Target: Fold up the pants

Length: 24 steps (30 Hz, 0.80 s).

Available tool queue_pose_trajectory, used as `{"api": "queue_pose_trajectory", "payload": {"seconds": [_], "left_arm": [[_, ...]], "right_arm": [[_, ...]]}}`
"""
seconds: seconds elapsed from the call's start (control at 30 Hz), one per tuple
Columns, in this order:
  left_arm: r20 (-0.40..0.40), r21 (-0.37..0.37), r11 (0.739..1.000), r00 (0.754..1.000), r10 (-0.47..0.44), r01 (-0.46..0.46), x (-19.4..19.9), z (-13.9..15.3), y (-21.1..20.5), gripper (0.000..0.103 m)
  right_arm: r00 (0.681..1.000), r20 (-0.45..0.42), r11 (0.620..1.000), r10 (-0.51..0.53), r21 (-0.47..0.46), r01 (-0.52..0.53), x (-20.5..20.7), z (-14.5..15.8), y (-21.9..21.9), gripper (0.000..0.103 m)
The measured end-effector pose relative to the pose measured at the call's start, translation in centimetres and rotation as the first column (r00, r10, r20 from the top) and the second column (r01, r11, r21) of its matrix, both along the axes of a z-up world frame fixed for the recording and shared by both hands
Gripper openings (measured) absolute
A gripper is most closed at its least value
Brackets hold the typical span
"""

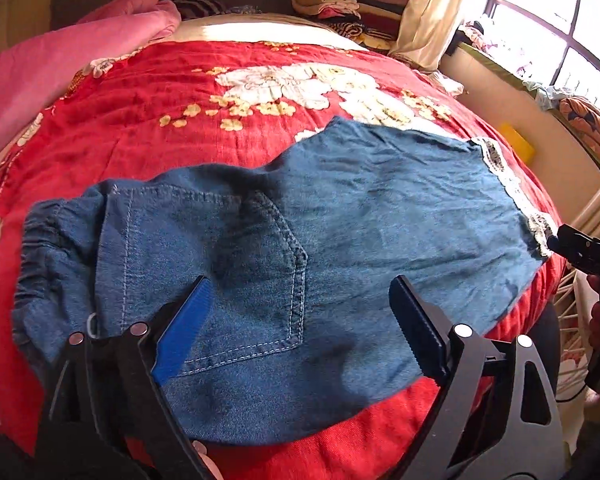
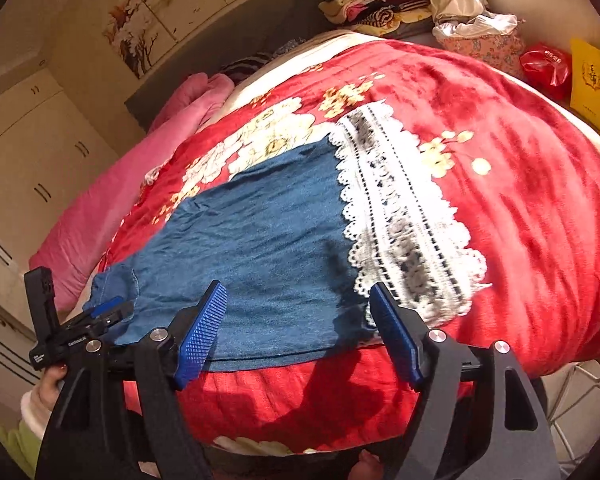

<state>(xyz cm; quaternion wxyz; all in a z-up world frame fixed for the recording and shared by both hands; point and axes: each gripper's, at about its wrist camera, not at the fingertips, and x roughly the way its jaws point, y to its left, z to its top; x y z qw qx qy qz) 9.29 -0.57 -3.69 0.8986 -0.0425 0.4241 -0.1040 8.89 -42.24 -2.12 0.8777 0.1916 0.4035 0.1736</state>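
Denim pants lie spread flat on a red floral bedspread, directly beneath and ahead of both hand-held tools. The left gripper hovers with fingers spread wide over the back pocket, pinching nothing. The right gripper hangs equally spread over the near edge beside the white lace cuff. A pink quilt lies beyond, to the left.
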Motion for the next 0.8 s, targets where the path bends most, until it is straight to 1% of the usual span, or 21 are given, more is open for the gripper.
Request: {"api": "queue_pose_trajectory", "payload": {"seconds": [0.07,0.13,0.2,0.33,0.5,0.6,0.8], "left_arm": [[0.037,-0.015,1.0,0.999,-0.01,0.011,-0.3,1.8,-0.3,0.086],[0.071,-0.01,1.0,0.997,-0.025,0.026,-0.5,3.5,-1.0,0.091],[0.095,-0.01,0.999,0.994,-0.044,0.045,-0.3,4.9,-1.7,0.093],[0.116,-0.024,0.997,0.991,-0.066,0.069,0.7,6.7,-3.4,0.093],[0.115,-0.045,0.993,0.988,-0.105,0.111,2.0,7.9,-5.9,0.093],[0.11,-0.036,0.989,0.984,-0.14,0.145,3.1,8.2,-7.8,0.093],[0.072,-0.019,0.975,0.973,-0.218,0.22,6.4,7.7,-11.6,0.093]], "right_arm": [[0.999,0.019,0.999,-0.035,-0.016,0.036,-0.6,0.7,-1.3,0.077],[0.997,0.028,0.997,-0.069,-0.042,0.07,-0.9,1.0,-2.4,0.079],[0.996,0.034,0.995,-0.088,-0.052,0.09,-1.3,1.2,-3.3,0.08],[0.994,0.039,0.992,-0.107,-0.064,0.109,-1.9,1.2,-3.8,0.082],[0.993,0.043,0.991,-0.106,-0.074,0.109,-2.2,1.1,-3.8,0.086],[0.995,0.032,0.994,-0.097,-0.054,0.098,-2.2,0.6,-3.6,0.086],[0.997,0.013,0.997,-0.081,-0.019,0.081,-1.9,-0.4,-3.0,0.086]]}}
